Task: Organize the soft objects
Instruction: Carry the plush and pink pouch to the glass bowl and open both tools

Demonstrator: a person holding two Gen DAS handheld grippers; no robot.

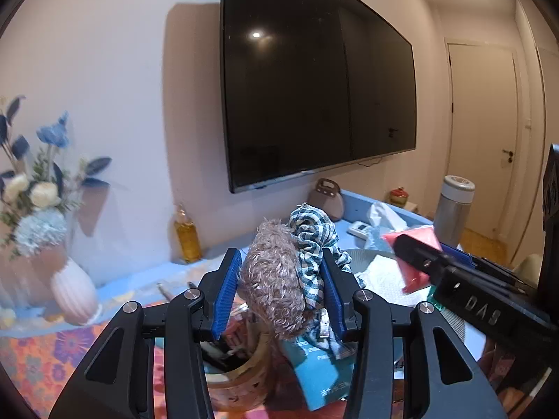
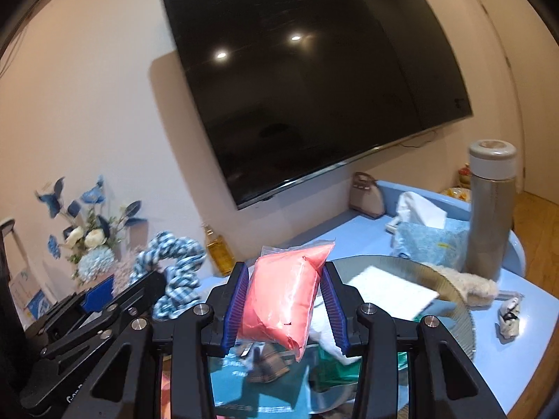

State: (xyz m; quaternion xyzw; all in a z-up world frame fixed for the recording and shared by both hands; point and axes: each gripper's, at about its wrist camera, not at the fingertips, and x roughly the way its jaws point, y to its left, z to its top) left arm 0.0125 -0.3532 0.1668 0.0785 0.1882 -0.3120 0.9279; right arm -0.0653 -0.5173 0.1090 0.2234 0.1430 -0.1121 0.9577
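Note:
My left gripper [image 1: 281,272] is shut on two soft things held side by side: a fuzzy pinkish-brown scrunchie [image 1: 272,279] and a blue-and-white checked scrunchie [image 1: 312,244]. They hang above a woven basket [image 1: 241,380]. My right gripper [image 2: 284,284] is shut on a clear bag of salmon-pink soft material [image 2: 284,293], lifted over the blue table [image 2: 353,241]. From the right wrist view the left gripper's fingers [image 2: 101,288] show at the left with the checked scrunchie [image 2: 174,262]. In the left wrist view the right gripper [image 1: 419,255] carries the pink bag [image 1: 415,237].
A large dark TV [image 1: 314,80] hangs on the wall. On the table stand a flower vase [image 1: 73,293], an amber bottle [image 1: 188,235], a steel flask [image 2: 489,209], a tissue pack [image 2: 422,241], a round grey plate [image 2: 450,300] with white paper, and a beige fuzzy item [image 2: 468,282].

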